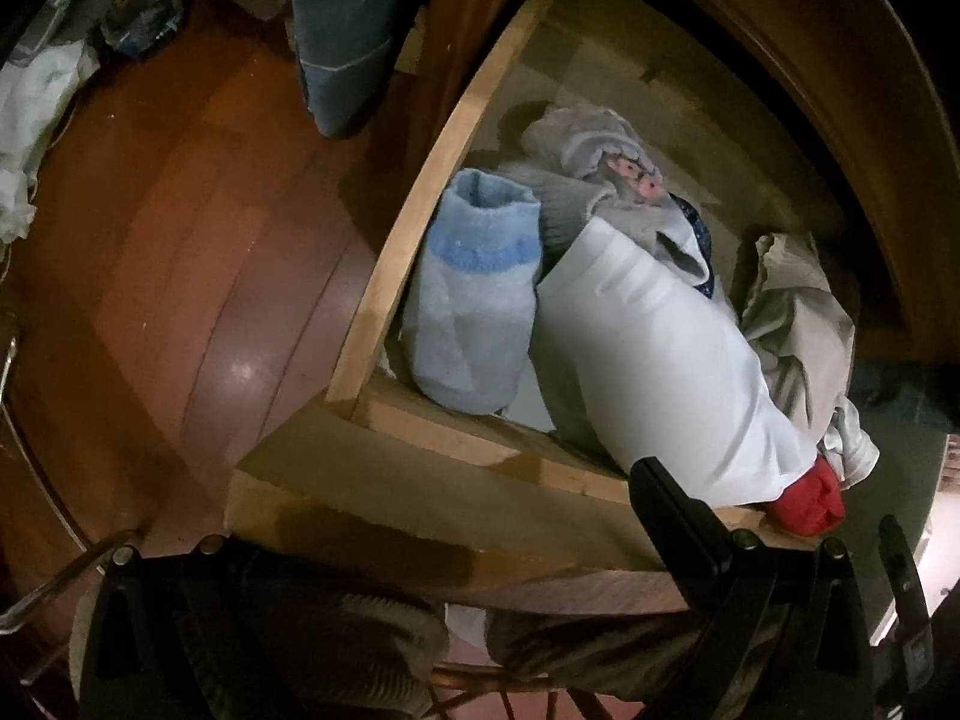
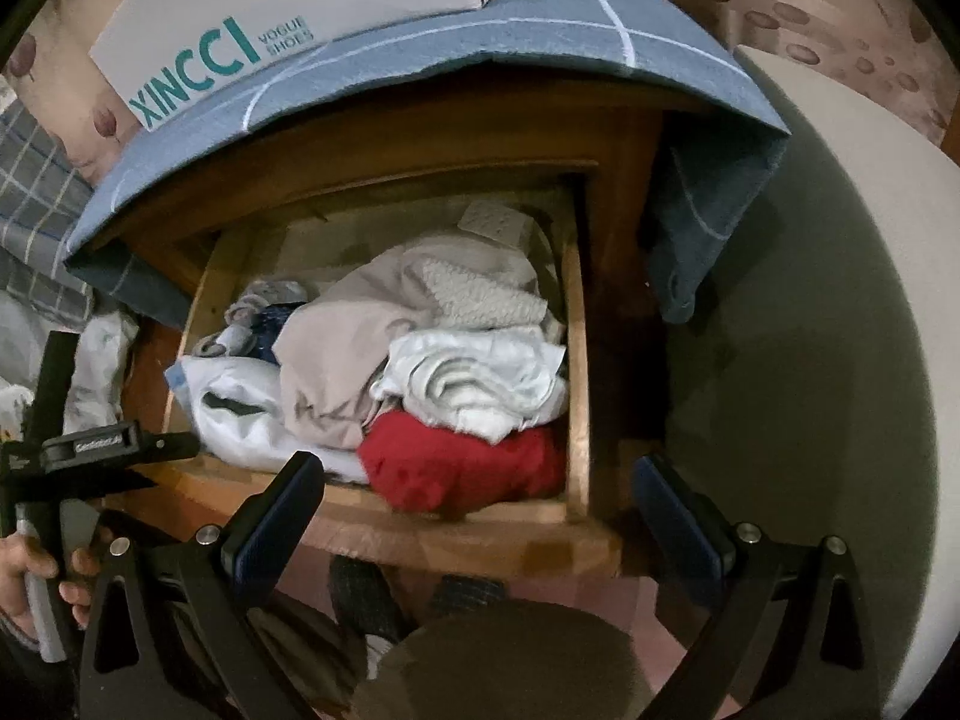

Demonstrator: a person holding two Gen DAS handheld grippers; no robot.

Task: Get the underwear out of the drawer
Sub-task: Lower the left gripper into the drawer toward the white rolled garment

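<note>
The wooden drawer (image 2: 576,360) stands pulled out of a bedside cabinet (image 2: 372,144) draped with a blue checked cloth (image 2: 540,18), a shoebox (image 2: 282,18) on top. Inside lies a heap of underwear: a red piece (image 2: 462,468) at the front, white (image 2: 480,372) and beige (image 2: 336,354) behind. The right gripper (image 2: 474,510) hovers before the drawer front, jaws spread wide, holding nothing. The left gripper (image 1: 384,588) hangs over the drawer's left corner above reddish floorboards (image 1: 180,240); I cannot tell how its jaws stand.
</note>
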